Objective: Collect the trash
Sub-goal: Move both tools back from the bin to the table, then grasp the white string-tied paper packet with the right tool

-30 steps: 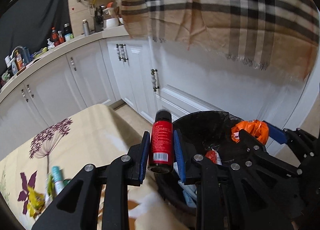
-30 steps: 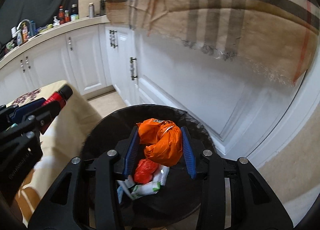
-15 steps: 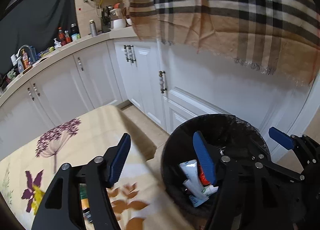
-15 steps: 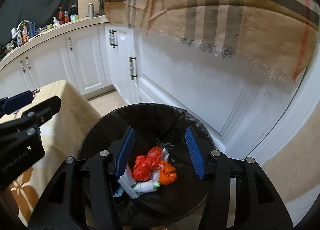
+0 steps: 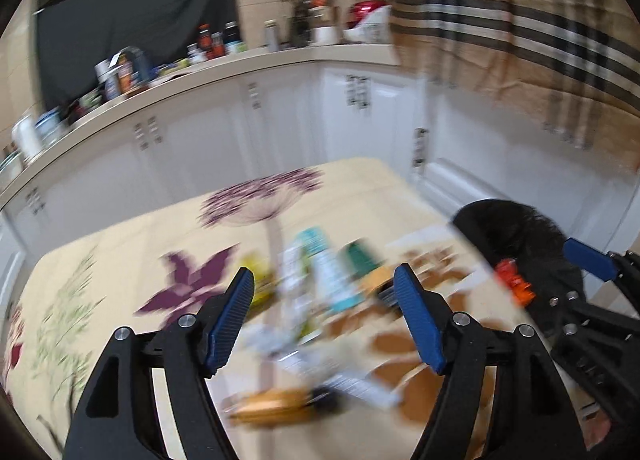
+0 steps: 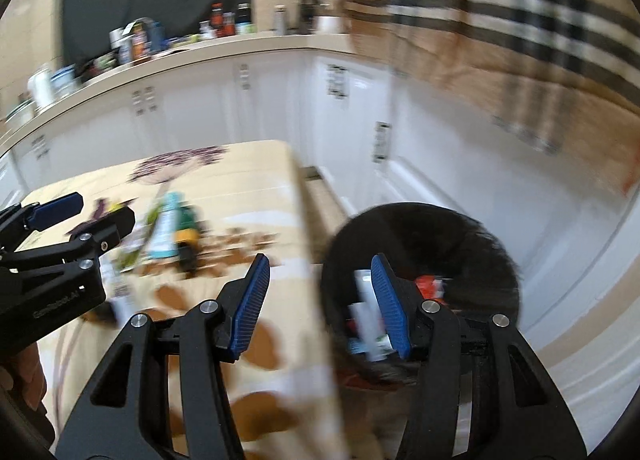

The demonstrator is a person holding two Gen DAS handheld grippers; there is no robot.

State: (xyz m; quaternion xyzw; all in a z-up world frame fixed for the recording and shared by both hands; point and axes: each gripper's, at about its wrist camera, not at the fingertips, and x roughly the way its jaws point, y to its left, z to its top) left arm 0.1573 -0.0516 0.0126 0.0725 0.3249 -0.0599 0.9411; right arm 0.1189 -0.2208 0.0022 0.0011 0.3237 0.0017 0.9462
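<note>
Both grippers are empty and face the desk [image 5: 120, 260], whose cloth carries a flower print. The left gripper [image 5: 324, 316] has its fingers apart and opening wider with nothing between them; beyond them, on the cloth, lies a blurred heap of trash [image 5: 316, 280]: a pale tube with a teal end, a dark green piece, something yellow, some white wrappers and, nearer the camera, an orange-brown item. The blur keeps the pieces from being told apart with any certainty. The right gripper [image 6: 320, 300] also has its fingers apart and bare, one over the desk edge and the other in front of the bin [image 6: 480, 244], which stands on the floor just beside the desk and is lined with a black bag. Inside it lie several pieces already thrown away [image 6: 368, 324]: white tubes or packets and something red-orange. So part of the job looks done, with a share of the trash in the bin, while a fair pile waits on the desk. The next pickup will likely come from that heap.
</note>
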